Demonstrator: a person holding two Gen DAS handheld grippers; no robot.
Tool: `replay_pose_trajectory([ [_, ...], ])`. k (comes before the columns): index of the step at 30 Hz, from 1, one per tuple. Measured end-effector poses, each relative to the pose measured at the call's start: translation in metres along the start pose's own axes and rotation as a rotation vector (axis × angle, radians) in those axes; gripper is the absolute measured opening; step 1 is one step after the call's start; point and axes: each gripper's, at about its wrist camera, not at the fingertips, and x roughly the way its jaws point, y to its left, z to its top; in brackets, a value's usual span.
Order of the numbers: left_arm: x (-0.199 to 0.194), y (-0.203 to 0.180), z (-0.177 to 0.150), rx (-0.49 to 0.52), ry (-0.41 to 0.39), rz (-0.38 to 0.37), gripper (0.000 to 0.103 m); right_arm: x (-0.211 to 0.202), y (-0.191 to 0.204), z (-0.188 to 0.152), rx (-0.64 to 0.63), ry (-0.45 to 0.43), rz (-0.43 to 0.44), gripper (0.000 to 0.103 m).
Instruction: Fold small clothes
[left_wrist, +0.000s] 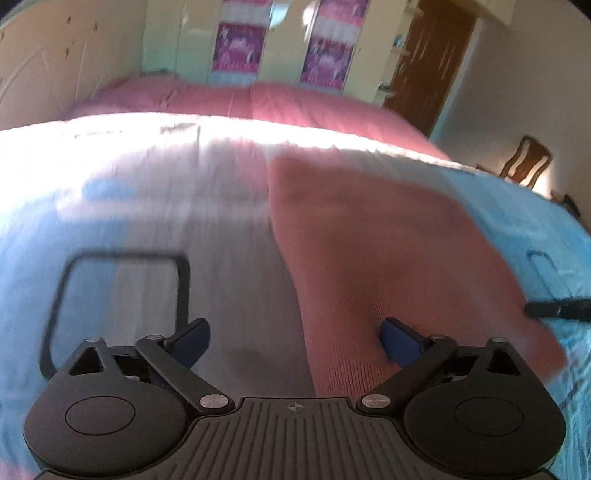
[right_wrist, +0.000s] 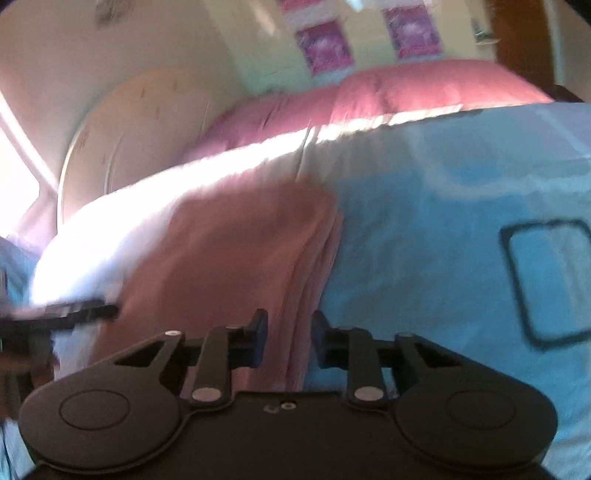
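Left gripper (left_wrist: 294, 341): its two blue fingers stand wide apart. Nothing is between them. It hangs over the bed, empty.

Right gripper (right_wrist: 289, 341): its fingers are close, with a narrow gap. The pink cloth's edge shows in that gap. The picture is blurry, so I cannot tell if the fingers pinch it.

Pink cloth (left_wrist: 388, 258): this is the small piece to fold. It lies flat on the bed. In the right gripper's view (right_wrist: 240, 258) its right edge shows several layers, so it looks partly folded already.

Which way it lies: from the left gripper it is ahead and to the right. From the right gripper it is straight ahead and a bit left. Its long side runs from near to far.

Nearer gripper: the right one, I think. Its tips sit right at the near edge of the cloth. The left gripper's right finger is over the cloth's near left corner.

Bed cover (left_wrist: 129, 221): blue and white, with a black box shape (left_wrist: 118, 295) printed on it. Bright sun falls on its far part.

Room: a pink blanket (left_wrist: 258, 99) lies at the far end. Behind it stands a pale cupboard (left_wrist: 280, 40) with purple pictures. A brown door (left_wrist: 432, 62) is far right, and a wooden chair (left_wrist: 526, 158) stands by the wall.
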Motion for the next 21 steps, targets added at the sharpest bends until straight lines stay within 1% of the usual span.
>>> replay_pose_trajectory([
  [1,0.001,0.001,-0.002,-0.02,0.0,-0.001,0.098,0.008,0.004,-0.007,-0.036,0.044,-0.048,0.019],
  [2,0.0,0.0,-0.002,-0.031,0.0,0.009,0.098,0.012,0.004,-0.013,-0.055,0.045,-0.068,0.019],
  [4,-0.007,-0.004,0.001,-0.021,-0.02,0.027,0.098,0.006,0.002,-0.008,-0.01,0.03,-0.068,0.023],
  [5,-0.011,-0.006,0.003,-0.016,-0.04,0.023,0.098,0.0,0.003,-0.005,0.001,0.002,-0.067,0.031],
  [6,-0.013,-0.005,0.004,-0.021,-0.05,-0.003,0.098,-0.008,0.002,-0.001,0.013,-0.036,-0.051,0.04],
  [7,-0.013,-0.002,0.005,-0.035,-0.045,-0.034,0.098,-0.012,0.0,0.001,0.02,-0.047,-0.031,0.046],
  [8,-0.012,0.002,0.008,-0.053,-0.034,-0.07,0.098,-0.012,-0.003,0.006,0.032,-0.043,-0.008,0.048],
  [10,-0.003,0.008,0.011,-0.093,0.0,-0.15,0.098,-0.006,-0.015,0.015,0.076,-0.034,0.035,0.047],
  [12,0.01,0.015,0.013,-0.133,0.044,-0.196,0.098,0.004,-0.031,0.019,0.143,-0.008,0.096,0.047],
  [14,0.021,0.019,0.011,-0.156,0.065,-0.224,0.096,0.018,-0.049,0.018,0.22,0.036,0.185,0.047],
  [15,0.026,0.021,0.011,-0.168,0.073,-0.235,0.089,0.025,-0.055,0.018,0.244,0.058,0.228,0.046],
  [17,0.034,0.024,0.009,-0.188,0.086,-0.262,0.085,0.036,-0.06,0.013,0.263,0.1,0.263,0.044],
  [21,0.046,0.023,0.008,-0.209,0.095,-0.272,0.083,0.049,-0.058,0.014,0.275,0.111,0.324,0.044],
])
